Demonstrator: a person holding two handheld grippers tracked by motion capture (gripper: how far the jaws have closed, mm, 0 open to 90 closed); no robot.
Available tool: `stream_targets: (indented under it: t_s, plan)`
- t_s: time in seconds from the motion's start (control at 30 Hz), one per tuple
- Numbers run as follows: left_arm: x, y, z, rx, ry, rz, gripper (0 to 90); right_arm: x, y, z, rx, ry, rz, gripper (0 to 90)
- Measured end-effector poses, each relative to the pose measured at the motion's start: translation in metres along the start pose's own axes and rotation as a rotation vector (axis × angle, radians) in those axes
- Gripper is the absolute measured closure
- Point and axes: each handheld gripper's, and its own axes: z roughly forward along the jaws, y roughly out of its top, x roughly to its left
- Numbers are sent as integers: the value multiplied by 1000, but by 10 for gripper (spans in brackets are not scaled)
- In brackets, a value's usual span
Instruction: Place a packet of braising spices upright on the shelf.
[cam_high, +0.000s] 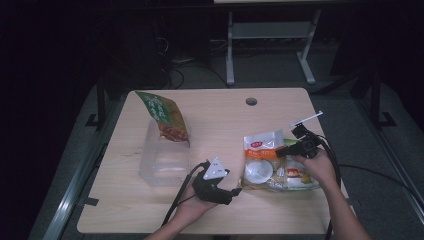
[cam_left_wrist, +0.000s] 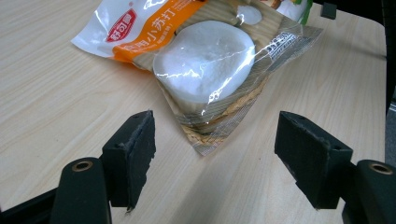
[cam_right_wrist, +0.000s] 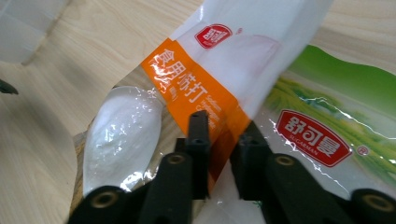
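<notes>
A white-and-orange powder bag lies at the table's right, partly on a green-and-white bag. My right gripper comes at it from the right. In the right gripper view its jaws are shut on the orange band of the powder bag, with the green bag beneath. My left gripper rests left of the bags, pointing at them. In the left gripper view it stands open, and the powder bag's near corner lies on the wood just ahead, untouched.
A clear plastic box sits at the table's left with a green-and-orange snack bag leaning in its far end. The wooden table has a cable hole near its far edge. Cables trail from both grippers.
</notes>
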Motion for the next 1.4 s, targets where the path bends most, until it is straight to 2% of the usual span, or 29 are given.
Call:
stream_targets:
  t_s: [0.17,0.47,0.7,0.97,1.03,1.13,1.27,1.33,1.4]
  plan:
    - [1,0,-1,2,0,-11,286,5,1,-1,-2,8,-24,891]
    - [7,0,-2,1,-4,-36,285,14,2,-4,-16,-4,-56,896]
    - [11,0,0,-9,-24,-83,281,26,2,-14,-75,6,-103,898]
    - [21,0,10,-25,-48,-149,277,41,-1,-26,-136,31,-161,899]
    - [23,1,14,-25,-52,-166,277,45,-3,-29,-153,47,-190,898]
    - [25,2,19,-9,-43,-167,281,47,-4,-30,-158,52,-202,898]
    - [30,6,28,6,-47,-200,292,50,-7,-33,-171,65,-227,898]
    - [32,9,32,10,-58,-204,298,52,-7,-34,-170,65,-239,899]
    - [34,10,35,0,-79,-228,311,53,-8,-35,-175,71,-251,899]
